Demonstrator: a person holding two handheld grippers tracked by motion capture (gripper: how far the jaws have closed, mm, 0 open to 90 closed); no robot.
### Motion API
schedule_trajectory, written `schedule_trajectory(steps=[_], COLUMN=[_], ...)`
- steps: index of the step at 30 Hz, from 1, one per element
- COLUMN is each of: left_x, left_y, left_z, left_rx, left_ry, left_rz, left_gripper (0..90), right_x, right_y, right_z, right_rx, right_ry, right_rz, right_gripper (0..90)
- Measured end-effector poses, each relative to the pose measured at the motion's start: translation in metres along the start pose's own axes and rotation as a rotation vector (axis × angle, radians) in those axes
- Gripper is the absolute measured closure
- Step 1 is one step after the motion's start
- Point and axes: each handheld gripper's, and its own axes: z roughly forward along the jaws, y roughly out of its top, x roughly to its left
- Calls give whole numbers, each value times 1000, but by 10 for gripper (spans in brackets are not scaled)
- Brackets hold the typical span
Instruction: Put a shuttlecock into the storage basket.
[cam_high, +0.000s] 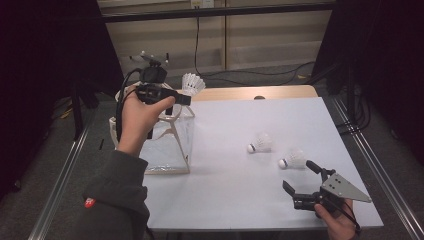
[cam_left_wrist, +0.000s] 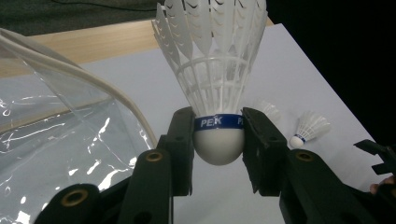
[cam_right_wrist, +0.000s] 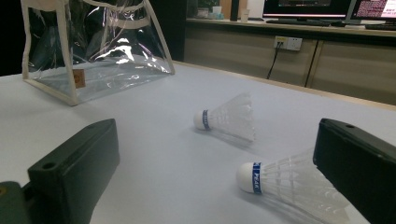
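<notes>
Three shuttlecocks in scene. Left gripper (cam_left_wrist: 218, 140) pinched one shuttlecock (cam_left_wrist: 212, 70) by cork, feathers up, held above clear bag (cam_high: 170, 140). Right gripper (cam_high: 303, 182) spread wide, low over table (cam_high: 235, 190); two loose shuttlecocks (cam_right_wrist: 292, 184) (cam_right_wrist: 226, 116) lay on table just ahead of its jaws.

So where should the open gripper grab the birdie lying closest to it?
Probably the round cork tip with the blue band, as the left gripper holds its own. The nearest shuttlecock lies on its side, so the right gripper should come low along the table, a jaw either side; feathers look crushable.
</notes>
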Motion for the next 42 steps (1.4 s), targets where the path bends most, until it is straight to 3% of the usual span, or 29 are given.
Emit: schedule_trajectory(steps=[42], left_x=[28], left_y=[2], left_z=[-1], left_rx=[-32], left_ry=[63], left_rz=[-72], left_gripper=[657], right_x=[1], right_y=[0], right_z=[0], right_rx=[-1], right_ry=[2], right_rz=[5], right_gripper=[4])
